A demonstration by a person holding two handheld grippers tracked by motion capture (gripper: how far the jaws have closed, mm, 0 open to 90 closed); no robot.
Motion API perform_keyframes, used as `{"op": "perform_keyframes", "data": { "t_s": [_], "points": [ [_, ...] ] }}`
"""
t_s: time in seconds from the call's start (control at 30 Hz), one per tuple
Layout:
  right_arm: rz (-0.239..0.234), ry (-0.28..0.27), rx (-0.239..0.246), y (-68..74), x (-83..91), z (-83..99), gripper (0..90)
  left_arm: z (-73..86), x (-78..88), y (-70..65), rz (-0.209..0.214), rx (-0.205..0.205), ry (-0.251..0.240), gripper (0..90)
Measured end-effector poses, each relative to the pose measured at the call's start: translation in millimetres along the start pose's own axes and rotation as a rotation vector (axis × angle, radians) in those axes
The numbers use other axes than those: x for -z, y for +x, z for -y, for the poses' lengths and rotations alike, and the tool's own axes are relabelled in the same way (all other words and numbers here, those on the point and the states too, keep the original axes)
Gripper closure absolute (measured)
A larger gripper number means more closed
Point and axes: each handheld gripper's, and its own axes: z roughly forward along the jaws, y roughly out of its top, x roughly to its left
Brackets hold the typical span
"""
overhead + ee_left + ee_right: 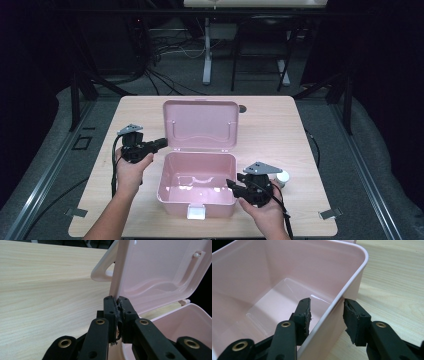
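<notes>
Box (196, 185), standing mid-table with its lid (160, 272) upright, is judged light, stiff and slick, thin-walled plastic best taken by an edge, as the left gripper (119, 315) is pinched shut on the lid's edge and the right gripper (327, 315) straddles the wall wide.

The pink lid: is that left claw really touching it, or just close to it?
Touching. In the left gripper view, the left gripper has its jaws pinched shut on the edge of the lid.
</notes>
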Motion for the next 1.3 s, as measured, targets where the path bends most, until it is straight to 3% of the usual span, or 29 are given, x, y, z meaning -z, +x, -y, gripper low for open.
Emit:
{"op": "perform_keyframes", "data": {
  "t_s": [0.3, 0.6, 0.67, 0.77, 0.9, 1.3],
  "points": [
    [0.0, 0.0, -0.003, -0.2, 0.1, 0.1, 57.5, 0.3, -0.4, 0.3, -0.001, 0.019, -0.001, 86.4],
    [0.001, -0.001, -0.004, -0.3, -0.2, 0.2, 57.4, 0.8, -0.2, -1.1, -0.031, -0.01, -0.002, 88.1],
    [0.001, -0.004, -0.005, -0.3, -0.5, 0.3, 57.7, 1.4, -3.7, -1.1, 0.065, 0.026, 0.018, 90.0],
    [-0.005, -0.009, 0.002, 1.9, -2.1, 0.3, 60.1, 3.8, -11.8, -8.6, 0.028, -0.023, 0.031, 90.0],
    [-0.01, -0.008, 0.005, 2.1, -1.2, 1.0, 62.6, 5.1, -16.2, -6.1, 0.013, -0.014, 0.039, 90.0],
    [-0.002, 0.005, -0.005, 3.5, -0.7, 1.9, 65.2, 9.7, -6.4, 3.6, -0.014, -0.017, 0.04, 90.0]
  ]
}}
